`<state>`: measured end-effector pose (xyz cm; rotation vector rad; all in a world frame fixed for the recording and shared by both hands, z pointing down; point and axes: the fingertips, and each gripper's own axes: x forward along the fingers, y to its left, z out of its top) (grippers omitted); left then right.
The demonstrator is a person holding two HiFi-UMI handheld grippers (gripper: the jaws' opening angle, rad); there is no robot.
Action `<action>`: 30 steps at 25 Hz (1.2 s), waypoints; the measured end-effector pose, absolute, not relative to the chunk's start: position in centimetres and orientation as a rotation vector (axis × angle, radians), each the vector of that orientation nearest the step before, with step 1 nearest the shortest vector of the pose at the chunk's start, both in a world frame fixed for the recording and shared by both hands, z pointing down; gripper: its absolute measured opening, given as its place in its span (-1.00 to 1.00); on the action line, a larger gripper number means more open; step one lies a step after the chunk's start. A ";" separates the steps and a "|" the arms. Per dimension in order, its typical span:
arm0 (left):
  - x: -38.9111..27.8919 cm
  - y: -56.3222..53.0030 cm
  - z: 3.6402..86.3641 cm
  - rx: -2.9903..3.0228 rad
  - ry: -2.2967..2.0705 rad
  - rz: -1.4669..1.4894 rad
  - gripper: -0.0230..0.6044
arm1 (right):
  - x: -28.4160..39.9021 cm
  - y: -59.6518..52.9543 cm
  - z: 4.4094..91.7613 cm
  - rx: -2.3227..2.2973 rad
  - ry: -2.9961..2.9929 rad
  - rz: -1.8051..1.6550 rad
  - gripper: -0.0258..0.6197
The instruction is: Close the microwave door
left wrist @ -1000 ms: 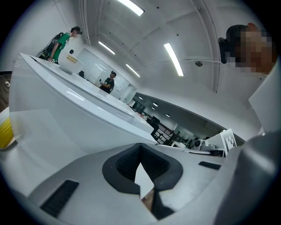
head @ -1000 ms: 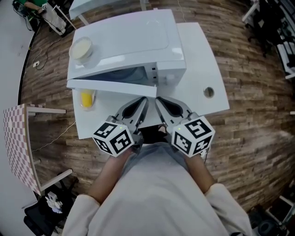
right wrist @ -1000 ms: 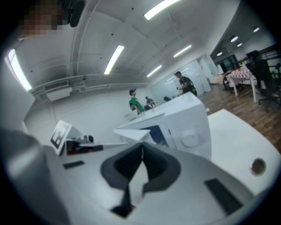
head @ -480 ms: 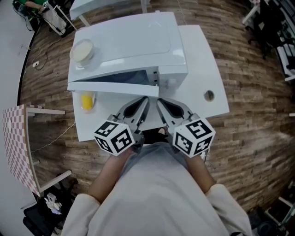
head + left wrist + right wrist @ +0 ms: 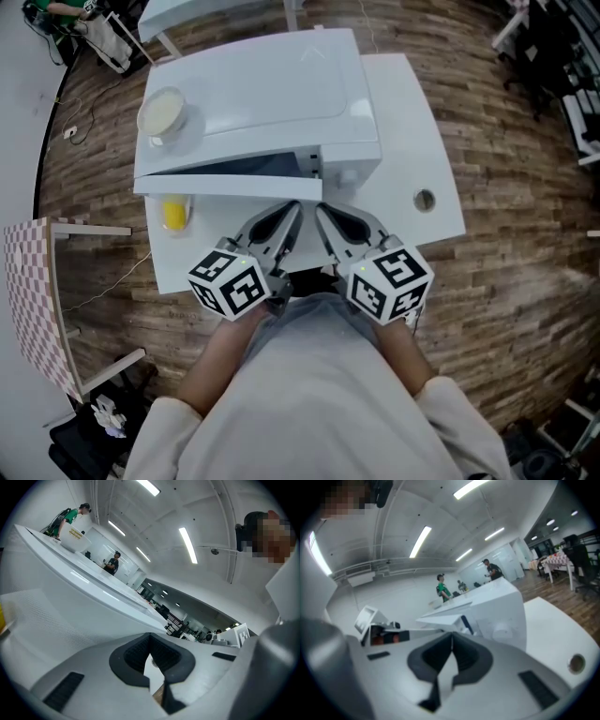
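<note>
A white microwave [image 5: 281,94] stands on a white table [image 5: 412,141]. Its door [image 5: 225,185] is hinged at the left and hangs ajar, leaving a thin wedge of dark interior showing. My left gripper [image 5: 292,210] and right gripper [image 5: 322,210] are side by side just in front of the door's free end, low by the table edge. Both are shut with nothing between the pads. In the left gripper view the door [image 5: 70,606] fills the space past my left gripper [image 5: 150,638]. The right gripper view shows the microwave [image 5: 497,606] beyond my right gripper [image 5: 451,638].
A white bowl [image 5: 161,111] sits on the microwave's top at the left. A yellow object [image 5: 174,214] lies on the table under the door's hinge side. The table has a round hole [image 5: 424,199] at the right. A checkered stand [image 5: 33,291] is on the floor at left.
The wedge of interior behind the door looks slightly narrower than a second ago. Both grippers stay shut in nearly the same place.
</note>
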<state>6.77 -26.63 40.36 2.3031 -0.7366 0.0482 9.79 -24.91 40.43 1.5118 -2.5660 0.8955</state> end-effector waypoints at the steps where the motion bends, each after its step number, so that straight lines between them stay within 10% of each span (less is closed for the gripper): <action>1: 6.8 -26.8 40.4 2.303 -0.736 0.048 -0.88 | 9.9 -25.1 40.5 1.516 -2.564 0.893 -0.85; 30: 7.1 -29.7 40.8 2.319 -0.713 0.093 -0.88 | 11.2 -28.4 40.8 1.606 -2.525 0.928 -0.85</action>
